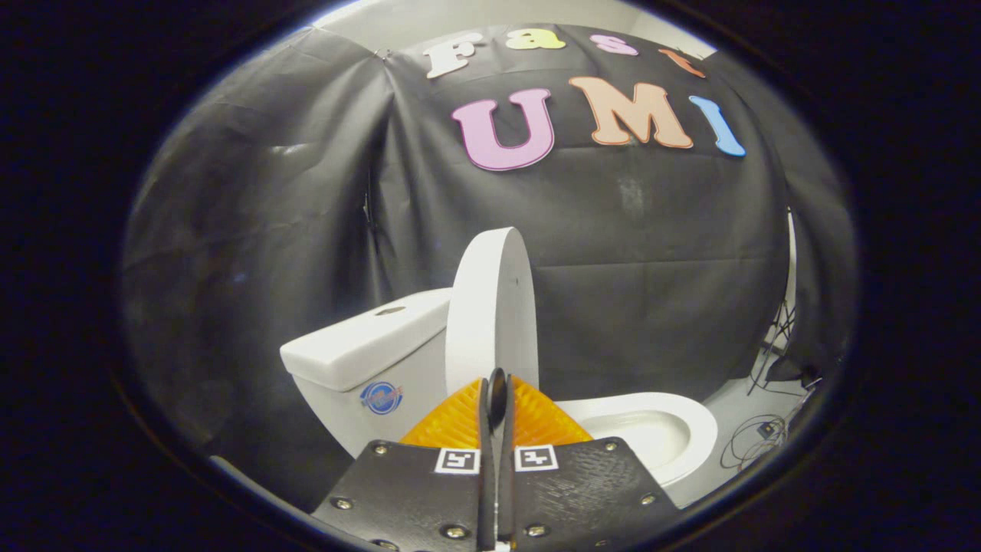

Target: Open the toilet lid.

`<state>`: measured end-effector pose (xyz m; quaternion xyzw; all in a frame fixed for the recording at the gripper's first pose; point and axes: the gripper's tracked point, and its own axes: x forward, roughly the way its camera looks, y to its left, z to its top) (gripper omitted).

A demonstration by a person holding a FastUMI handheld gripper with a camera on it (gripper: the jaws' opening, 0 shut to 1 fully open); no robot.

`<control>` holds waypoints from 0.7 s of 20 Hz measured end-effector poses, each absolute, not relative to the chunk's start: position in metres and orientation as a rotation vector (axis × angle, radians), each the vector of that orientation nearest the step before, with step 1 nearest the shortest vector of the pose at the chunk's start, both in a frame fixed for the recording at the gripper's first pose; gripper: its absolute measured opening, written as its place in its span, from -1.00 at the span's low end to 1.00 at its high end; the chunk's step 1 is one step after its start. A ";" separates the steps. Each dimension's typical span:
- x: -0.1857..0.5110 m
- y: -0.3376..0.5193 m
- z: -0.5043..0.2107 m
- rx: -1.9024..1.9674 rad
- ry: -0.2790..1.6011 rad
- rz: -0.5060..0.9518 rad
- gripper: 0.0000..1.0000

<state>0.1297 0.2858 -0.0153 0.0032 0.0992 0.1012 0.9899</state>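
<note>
Both fingers of your gripper (496, 383) sit pressed together, clamping nothing; the toilet lid (490, 307) stands upright against the tank (360, 353), so just withdraw.

Black cloth (306, 230) hangs as the far wall of the booth, creased and wrinkled, with a vertical seam (374, 192) left of centre where two panels meet. Above the cloth's top edge, a strip of pale wall (475, 11) is visible. At the far right the cloth ends beside a narrow bright vertical strip (792, 261). Below that strip, thin dark stand legs (775, 337) reach down to a pale floor (732, 402), with a dark shape (785, 370) just beside them; what it is cannot be told. Nearer, on the same floor, loose thin cables (745, 443) lie in loops around a small dark box (766, 429).
</note>
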 end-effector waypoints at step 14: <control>0.130 0.339 -0.024 0.055 0.178 0.253 -0.95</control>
